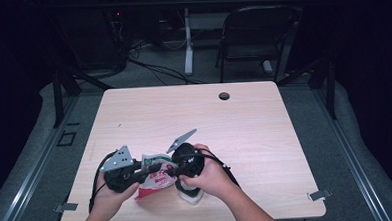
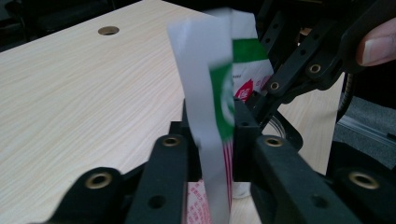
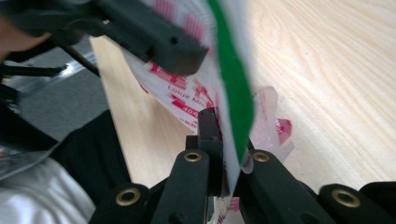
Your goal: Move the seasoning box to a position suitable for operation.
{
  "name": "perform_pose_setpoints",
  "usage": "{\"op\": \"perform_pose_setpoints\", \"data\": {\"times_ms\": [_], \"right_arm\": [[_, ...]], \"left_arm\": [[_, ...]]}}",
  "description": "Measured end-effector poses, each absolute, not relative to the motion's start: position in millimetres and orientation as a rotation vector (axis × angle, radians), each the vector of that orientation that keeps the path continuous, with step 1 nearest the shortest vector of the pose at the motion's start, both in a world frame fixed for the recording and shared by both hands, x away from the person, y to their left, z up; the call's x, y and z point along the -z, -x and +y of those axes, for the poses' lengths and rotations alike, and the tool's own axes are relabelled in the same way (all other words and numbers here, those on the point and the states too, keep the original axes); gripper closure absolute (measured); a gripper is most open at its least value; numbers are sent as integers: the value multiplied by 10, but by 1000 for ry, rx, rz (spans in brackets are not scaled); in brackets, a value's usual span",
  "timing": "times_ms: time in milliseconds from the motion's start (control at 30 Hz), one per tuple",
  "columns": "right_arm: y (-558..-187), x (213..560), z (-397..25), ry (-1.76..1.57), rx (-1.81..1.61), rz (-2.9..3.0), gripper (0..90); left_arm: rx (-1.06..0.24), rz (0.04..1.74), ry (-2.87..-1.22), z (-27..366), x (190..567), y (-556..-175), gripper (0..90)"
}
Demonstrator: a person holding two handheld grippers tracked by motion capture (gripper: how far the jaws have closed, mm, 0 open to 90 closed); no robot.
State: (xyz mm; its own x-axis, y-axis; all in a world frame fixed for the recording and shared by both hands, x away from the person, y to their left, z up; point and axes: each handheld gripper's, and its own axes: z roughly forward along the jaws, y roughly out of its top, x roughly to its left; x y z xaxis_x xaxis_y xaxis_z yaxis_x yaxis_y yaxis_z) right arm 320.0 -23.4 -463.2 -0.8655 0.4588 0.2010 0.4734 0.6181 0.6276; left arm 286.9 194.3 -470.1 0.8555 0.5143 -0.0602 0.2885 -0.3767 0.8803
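Pale wood grain covers the worktop (image 1: 244,123), which has a round cable hole (image 1: 224,95) near its far edge. At the near edge, the left hand-held gripper (image 1: 154,168) has its jaws pressed together on a white packet (image 1: 157,178) with a green band and red print; in the left gripper view the packet (image 2: 210,107) stands nearly upright between those jaws. The right hand-held gripper (image 1: 172,172) also pinches the packet (image 3: 231,93), clamped on its green-edged rim. Between the two, the packet is held above the wood, its long axis running roughly toward the person, lower end nearer. Beyond the worktop stands a dark folding chair (image 1: 253,38).
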Motion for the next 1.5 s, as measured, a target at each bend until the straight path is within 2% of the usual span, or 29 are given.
{"op": "perform_pose_setpoints", "data": {"times_ms": [333,433,967,1167,1500], "right_arm": [[-3214,4613,-230,810,1148,-2836,900],[-3216,4571,-253,799,1171,-2836,900],[-3132,4396,-271,732,1252,-2874,900],[-3116,4351,-275,712,1274,-2875,900],[-3113,4317,-274,680,1271,-2898,900]], "left_arm": [[-315,646,-1962,2085,4760,-2825,494],[-329,644,-1980,2117,4836,-2806,441],[-235,718,-1924,2235,5119,-2894,341],[-175,689,-1929,2224,5234,-2965,298],[-114,680,-1964,2177,5342,-3060,286]]}}
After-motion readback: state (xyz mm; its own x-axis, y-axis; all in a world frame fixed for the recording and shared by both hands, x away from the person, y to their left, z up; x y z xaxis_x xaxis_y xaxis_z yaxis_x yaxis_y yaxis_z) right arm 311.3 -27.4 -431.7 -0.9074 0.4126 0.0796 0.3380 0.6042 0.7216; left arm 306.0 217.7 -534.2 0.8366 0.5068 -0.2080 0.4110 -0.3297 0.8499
